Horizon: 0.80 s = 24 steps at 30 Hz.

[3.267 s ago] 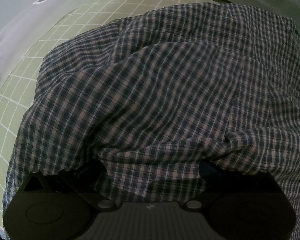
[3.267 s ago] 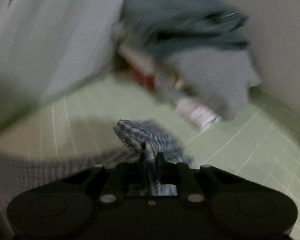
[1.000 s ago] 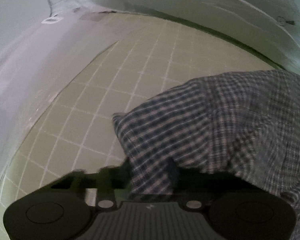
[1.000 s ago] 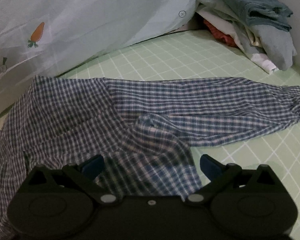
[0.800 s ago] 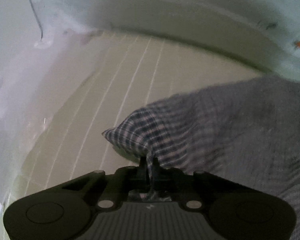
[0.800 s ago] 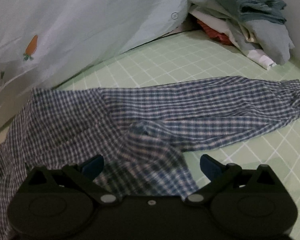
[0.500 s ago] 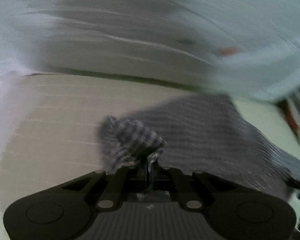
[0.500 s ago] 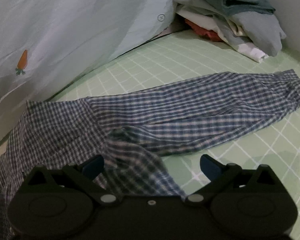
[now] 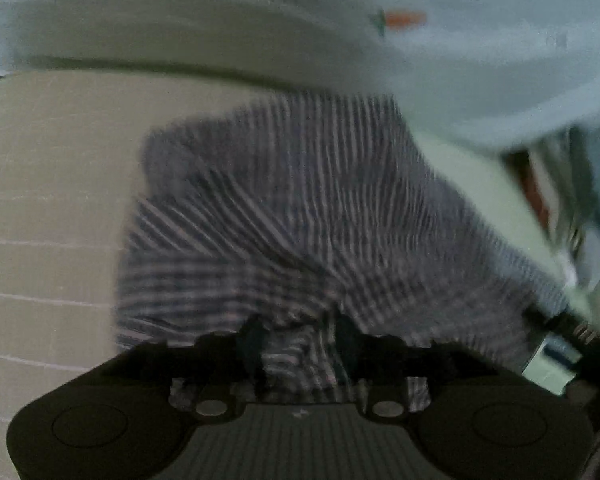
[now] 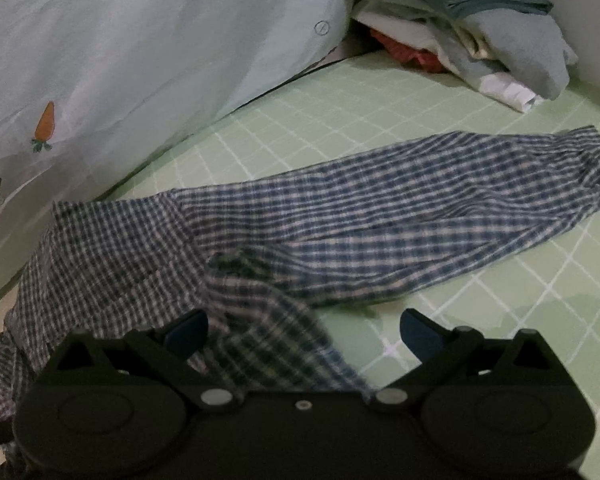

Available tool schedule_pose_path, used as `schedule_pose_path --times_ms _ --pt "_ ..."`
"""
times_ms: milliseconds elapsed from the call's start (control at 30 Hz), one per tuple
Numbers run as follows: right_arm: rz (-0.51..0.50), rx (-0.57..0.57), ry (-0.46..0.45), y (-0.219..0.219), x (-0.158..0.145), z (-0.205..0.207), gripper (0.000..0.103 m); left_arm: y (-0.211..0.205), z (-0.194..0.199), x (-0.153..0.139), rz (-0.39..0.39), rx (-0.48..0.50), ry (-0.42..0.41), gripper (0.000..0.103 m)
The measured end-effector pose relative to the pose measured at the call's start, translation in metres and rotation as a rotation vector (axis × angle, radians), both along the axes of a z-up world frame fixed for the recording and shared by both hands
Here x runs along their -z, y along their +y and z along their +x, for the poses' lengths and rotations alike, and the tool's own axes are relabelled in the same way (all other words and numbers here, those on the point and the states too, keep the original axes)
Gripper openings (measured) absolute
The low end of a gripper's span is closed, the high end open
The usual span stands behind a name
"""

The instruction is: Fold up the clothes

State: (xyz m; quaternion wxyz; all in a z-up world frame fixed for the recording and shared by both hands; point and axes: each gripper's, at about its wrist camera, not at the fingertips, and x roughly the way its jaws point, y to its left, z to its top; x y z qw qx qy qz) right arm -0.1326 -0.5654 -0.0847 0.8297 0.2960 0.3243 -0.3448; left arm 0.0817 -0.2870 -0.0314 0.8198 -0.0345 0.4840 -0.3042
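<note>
Step in hand: the laying-out of a plaid shirt (image 10: 364, 216) on a green grid mat (image 10: 520, 280) is judged to be near its end; one side of the body is being let go of after a pull, and no fold is seen yet.
Plaid shirt, location: spread on the mat; one long sleeve (image 10: 440, 204) is stretched flat toward the right of the right wrist view, its buttoned cuff (image 10: 596, 168) near the mat's far side; the body is bunched at lower left, with a raised flap just ahead of the right gripper.
Left gripper (image 9: 300, 340): jaws are partly apart and have just been opening; a ridge of plaid cloth lies between the fingers. The view is blurred, and the pads do not appear to press on it.
Right gripper (image 10: 304, 332): jaws are spread wide; the raised flap lies between the blue pads (image 10: 186, 330), which stand clear of it. Nothing is held.
Pose: both grippers are pitched downward toward the mat, low over the shirt's body.
Next move, judged: the bunched body is to be smoothed flat, then the sleeve is to be pinched near the cuff and carried across the body.
Surroundings: a pale carrot-print sheet (image 10: 140, 60) borders the mat; a pile of folded clothes (image 10: 480, 28) is kept at the far corner, well apart from the shirt.
</note>
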Motion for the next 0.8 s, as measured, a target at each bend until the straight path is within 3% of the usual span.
schedule_pose_path --times_ms 133,233,367,467,500,567,667,800 --pt "0.002 -0.02 0.01 0.006 0.003 0.005 0.103 0.05 0.004 -0.018 -0.079 -0.151 -0.032 0.057" --pt "0.002 -0.025 0.022 0.006 0.004 0.008 0.103 0.059 0.026 -0.001 -0.011 -0.236 0.0 0.057" --pt "0.012 -0.034 0.031 0.006 0.005 0.012 0.103 0.059 0.045 0.033 0.019 -0.23 0.091 0.057" --pt "-0.002 -0.037 0.04 0.007 0.003 0.011 0.103 0.057 0.052 0.046 -0.009 -0.23 0.129 0.055" --pt "-0.005 -0.035 0.044 0.007 0.003 0.01 0.103 0.057 0.053 0.047 -0.02 -0.23 0.137 0.052" --pt "-0.006 -0.024 0.05 0.006 0.003 0.008 0.103 0.056 0.054 0.047 -0.033 -0.226 0.141 0.016" --pt "0.002 -0.014 0.049 0.004 0.004 0.006 0.103 0.055 0.051 0.039 -0.025 -0.212 0.099 0.008" --pt "0.004 -0.022 0.049 0.005 0.006 0.005 0.103 0.069 0.044 0.012 -0.046 -0.238 0.021 0.006"
